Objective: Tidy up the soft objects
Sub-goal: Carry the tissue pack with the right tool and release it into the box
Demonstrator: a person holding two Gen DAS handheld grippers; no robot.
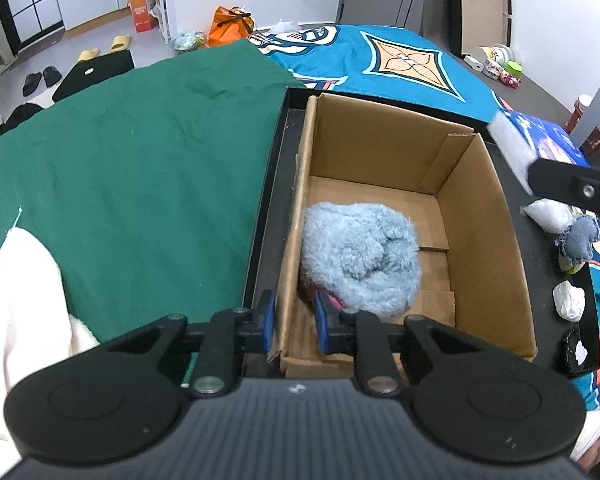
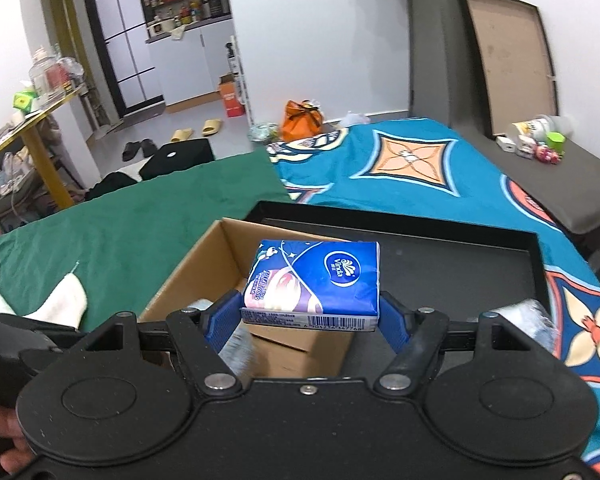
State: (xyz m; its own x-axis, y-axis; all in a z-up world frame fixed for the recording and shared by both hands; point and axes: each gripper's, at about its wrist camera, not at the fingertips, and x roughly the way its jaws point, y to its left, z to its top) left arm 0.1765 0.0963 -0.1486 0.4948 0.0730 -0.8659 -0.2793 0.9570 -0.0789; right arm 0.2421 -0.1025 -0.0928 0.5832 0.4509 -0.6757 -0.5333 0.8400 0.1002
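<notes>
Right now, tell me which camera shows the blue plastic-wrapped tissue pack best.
The right wrist view: the blue plastic-wrapped tissue pack sits centred and sharp between the right gripper fingers, logo and barcode readable, above the brown cardboard box. The left wrist view catches only its blurred end at the right edge.

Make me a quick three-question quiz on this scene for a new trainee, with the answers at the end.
1. True or false: the right tool is shut on a blue tissue pack.
2. What already lies inside the cardboard box? A) a fluffy light-blue toy B) a slipper C) a cup
3. Fill in: the left tool has one finger on each side of the box's near-left ____.

Key
1. True: both blue pads press the pack's sides, above the box.
2. A: the fluffy toy sits in the near-left part of the box.
3. Wall: it straddles the cardboard edge; whether it pinches it is unclear.
</notes>
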